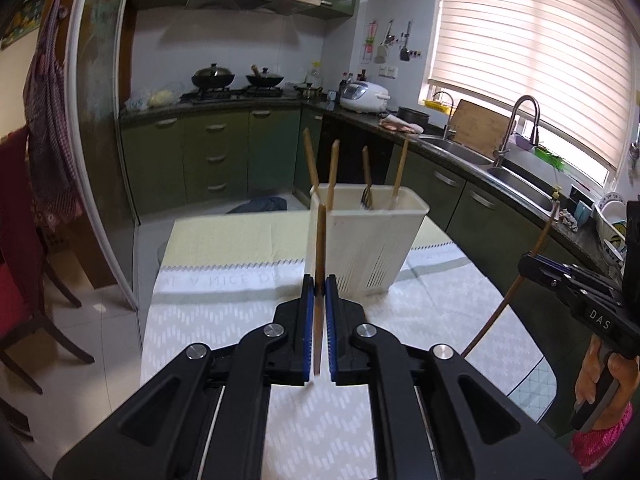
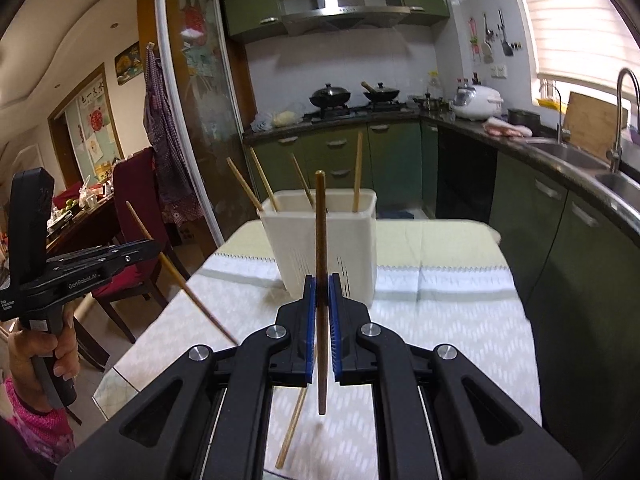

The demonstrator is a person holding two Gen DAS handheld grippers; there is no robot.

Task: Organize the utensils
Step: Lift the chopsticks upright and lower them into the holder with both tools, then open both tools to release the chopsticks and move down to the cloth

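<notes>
Left wrist view: left gripper (image 1: 319,286) clamped on a light wooden stick (image 1: 320,248), held nearly upright, clear of the table (image 1: 224,316), just in front of the white holder (image 1: 368,240). Judged step: carrying a picked-up utensil toward the holder. Already standing in the holder: four wooden handles, one of them a fork (image 1: 366,196) with tines just above the rim. At the right edge, the right gripper (image 1: 524,262), pinching a thin brown stick (image 1: 516,288) that slants across it, gripped by a hand (image 1: 600,376) in a pink sleeve.

Right wrist view: right gripper (image 2: 322,290) closed on a darker, round-topped brown stick (image 2: 320,248), upright, lower end hanging free above the tablecloth (image 2: 440,328). Beyond it the same white holder (image 2: 352,240), handles leaning left and right inside. One more pale stick (image 2: 292,432) flat on the cloth below the gripper, not yet collected. At the left, the left gripper (image 2: 158,246) with its stick (image 2: 192,296) slanting down.

Next move, as a judgement: lift each stick's lower end above the rim, centre it over an open gap, lower, then release. Likely snags: striking the rim or the leaning handles.
</notes>
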